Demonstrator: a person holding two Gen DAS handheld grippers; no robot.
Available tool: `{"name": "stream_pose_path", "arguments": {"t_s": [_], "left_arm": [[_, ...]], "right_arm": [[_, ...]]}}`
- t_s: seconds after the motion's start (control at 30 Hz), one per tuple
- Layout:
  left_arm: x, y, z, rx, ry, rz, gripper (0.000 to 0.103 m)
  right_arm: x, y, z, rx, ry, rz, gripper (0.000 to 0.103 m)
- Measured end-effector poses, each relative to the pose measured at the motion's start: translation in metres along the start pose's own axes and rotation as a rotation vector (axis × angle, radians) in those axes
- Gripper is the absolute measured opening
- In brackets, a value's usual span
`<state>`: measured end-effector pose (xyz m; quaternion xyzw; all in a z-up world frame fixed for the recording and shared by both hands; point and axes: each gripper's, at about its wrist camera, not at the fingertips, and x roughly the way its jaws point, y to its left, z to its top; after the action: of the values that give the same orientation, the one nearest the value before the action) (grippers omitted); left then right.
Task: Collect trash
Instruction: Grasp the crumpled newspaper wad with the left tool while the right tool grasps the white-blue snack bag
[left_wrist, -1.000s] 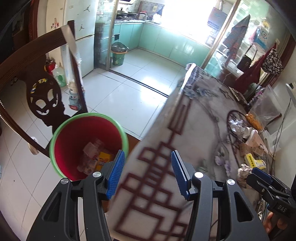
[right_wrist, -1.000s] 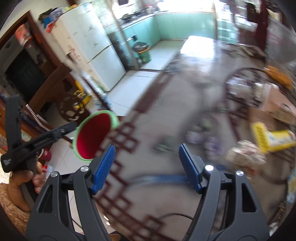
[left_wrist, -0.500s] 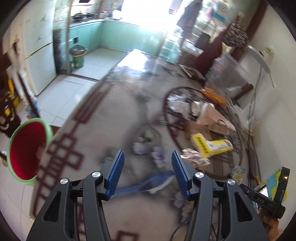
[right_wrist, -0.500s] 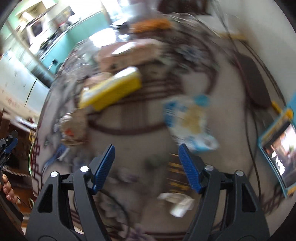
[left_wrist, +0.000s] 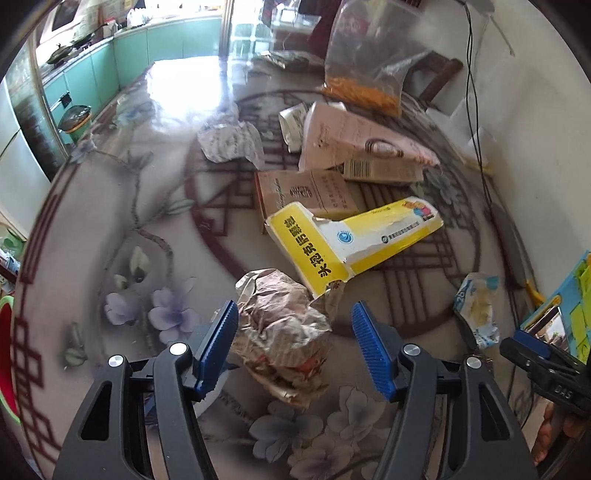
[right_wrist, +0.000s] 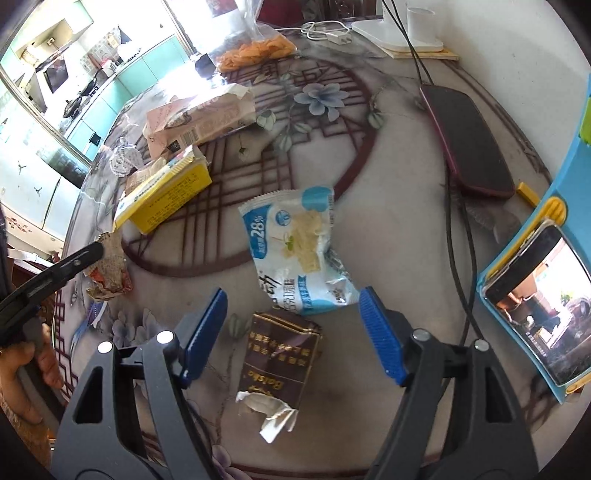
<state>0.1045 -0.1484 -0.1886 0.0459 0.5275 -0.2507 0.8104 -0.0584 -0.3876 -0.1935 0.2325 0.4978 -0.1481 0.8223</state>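
Status: collection is partly complete, as judged from the litter remaining on the counter (left_wrist: 92, 229).

Landmark for all positions: the yellow carton (left_wrist: 347, 240), torn open, near the middle of the counter.

1. Red bin (left_wrist: 5, 354). Located far left of the yellow carton, at the counter's left edge, green-rimmed. Its contents cannot be seen from this view.
2. Left tongs (left_wrist: 291, 350). Positioned just below the yellow carton. The jaws have just been opening and now stand released. The crumpled brown paper wad (left_wrist: 280, 332) lies between them; the pads do not press on it.
3. Items beyond the yellow carton: a crumpled white paper (left_wrist: 229, 142), a brown box (left_wrist: 306, 192) touching the carton, and a pink carton (left_wrist: 354, 147) behind that.
4. Blue-and-white snack wrapper (right_wrist: 295, 247). Lies to the right of the yellow carton.
5. Right tongs (right_wrist: 291, 328). Positioned right of the yellow carton, jaws released, grasping nothing. The dark brown cigarette pack (right_wrist: 279, 354), torn at one end, lies on the counter between them, just beside the snack wrapper.

Remaining work: every item listed in steps 2 to 5, plus the yellow carton, is not yet collected. The probable next grasps are the paper wad and the cigarette pack.
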Motion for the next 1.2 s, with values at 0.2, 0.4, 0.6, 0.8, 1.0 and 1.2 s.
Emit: {"name": "stream_pose_path", "arguments": {"t_s": [0.2, 0.4, 0.6, 0.8, 1.0, 1.2], "left_arm": [[0.000, -0.001, -0.001, 0.020, 0.023, -0.026, 0.032], [-0.025, 0.009, -0.007, 0.011, -0.016, -0.012, 0.031], [-0.052, 0.033, -0.015, -0.010, -0.053, 0.053, 0.032], [-0.077, 0.056, -0.020, -0.066, -0.094, 0.080, 0.032], [-0.093, 0.067, -0.019, -0.101, -0.126, 0.069, 0.033], [-0.098, 0.073, -0.021, -0.110, -0.138, 0.063, 0.033]], "right_arm": [[0.007, -0.006, 0.009, -0.008, 0.021, -0.009, 0.072], [0.024, 0.001, 0.022, -0.047, 0.052, -0.016, 0.072], [0.042, 0.008, 0.029, -0.068, 0.084, -0.015, 0.073], [0.050, 0.017, 0.033, -0.092, 0.099, -0.008, 0.073], [0.054, 0.023, 0.036, -0.099, 0.106, -0.011, 0.073], [0.063, 0.036, 0.033, -0.147, 0.131, -0.023, 0.050]]}}
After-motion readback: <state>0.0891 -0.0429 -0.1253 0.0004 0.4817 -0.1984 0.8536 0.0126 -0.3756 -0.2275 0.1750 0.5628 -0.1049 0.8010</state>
